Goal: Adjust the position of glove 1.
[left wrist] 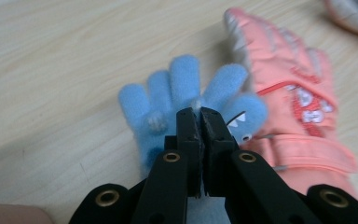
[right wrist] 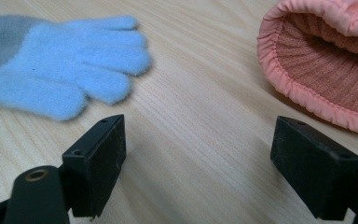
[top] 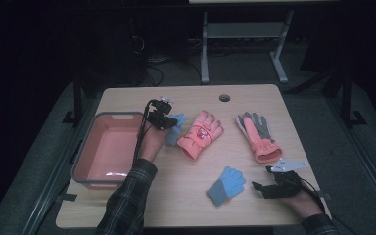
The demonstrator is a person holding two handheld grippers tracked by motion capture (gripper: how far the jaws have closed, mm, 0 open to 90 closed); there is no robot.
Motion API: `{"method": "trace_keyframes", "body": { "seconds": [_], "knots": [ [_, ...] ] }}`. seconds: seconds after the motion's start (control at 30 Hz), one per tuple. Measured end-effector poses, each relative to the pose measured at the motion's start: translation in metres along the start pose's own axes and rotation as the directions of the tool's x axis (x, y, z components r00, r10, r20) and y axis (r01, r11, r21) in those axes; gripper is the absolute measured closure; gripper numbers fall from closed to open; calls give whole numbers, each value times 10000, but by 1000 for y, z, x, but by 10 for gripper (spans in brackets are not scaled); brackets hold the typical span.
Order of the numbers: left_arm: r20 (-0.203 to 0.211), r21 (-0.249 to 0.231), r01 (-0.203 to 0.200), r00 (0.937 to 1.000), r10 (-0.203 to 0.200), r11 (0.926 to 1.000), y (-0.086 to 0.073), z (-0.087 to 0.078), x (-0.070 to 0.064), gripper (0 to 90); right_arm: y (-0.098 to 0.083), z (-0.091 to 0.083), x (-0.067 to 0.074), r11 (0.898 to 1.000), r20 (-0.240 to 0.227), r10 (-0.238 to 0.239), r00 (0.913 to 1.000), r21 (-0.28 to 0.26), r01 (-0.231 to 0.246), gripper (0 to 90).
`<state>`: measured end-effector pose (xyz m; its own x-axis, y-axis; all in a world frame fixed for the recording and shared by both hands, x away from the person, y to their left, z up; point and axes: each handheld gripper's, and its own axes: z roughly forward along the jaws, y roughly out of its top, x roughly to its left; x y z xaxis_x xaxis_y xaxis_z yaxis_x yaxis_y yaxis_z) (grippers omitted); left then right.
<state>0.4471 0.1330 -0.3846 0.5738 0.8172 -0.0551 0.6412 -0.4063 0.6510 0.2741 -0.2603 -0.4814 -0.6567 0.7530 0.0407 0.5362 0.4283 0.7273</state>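
The left gripper (left wrist: 200,113) pinches the blue glove (left wrist: 182,91) beside the pink bin (top: 85,149). Lift clear, then release over it. The right gripper (right wrist: 198,154) rests open.

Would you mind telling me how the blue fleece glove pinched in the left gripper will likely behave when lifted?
The blue glove looks soft and fuzzy, so it will probably droop limply from the left gripper. It seems light, and the fleece should resist slipping from the shut jaws.
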Motion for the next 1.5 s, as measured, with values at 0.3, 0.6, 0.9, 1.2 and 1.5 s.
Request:
{"method": "trace_keyframes", "body": {
  "seconds": [0.3, 0.6, 0.9, 1.2, 1.5],
  "knots": [
    [1042, -278, -491, 9932, 517, 9984, 3, -28, -13, 873, 0, 0, 0, 10000, 0, 42, 10000, 24, -42, 178],
    [2094, -612, -872, 9729, 982, 9943, -1, -49, -34, 873, 0, 0, 0, 10000, -1, 14, 10000, 25, -14, 177],
    [2823, -485, -1243, 9501, 1330, 9911, -17, -52, -65, 873, 0, 1, 1, 10000, 29, 41, 10000, 28, -41, 174],
    [3532, -351, -1497, 9230, 1524, 9881, -32, -42, -98, 872, 1, 1, 1, 10000, 27, 40, 10000, 24, -40, 173],
    [3975, 125, -2101, 8981, 1880, 9776, -39, -25, -131, 872, 1, 1, 0, 10000, 37, -3, 10000, -1, 3, 173]
  ]
}}
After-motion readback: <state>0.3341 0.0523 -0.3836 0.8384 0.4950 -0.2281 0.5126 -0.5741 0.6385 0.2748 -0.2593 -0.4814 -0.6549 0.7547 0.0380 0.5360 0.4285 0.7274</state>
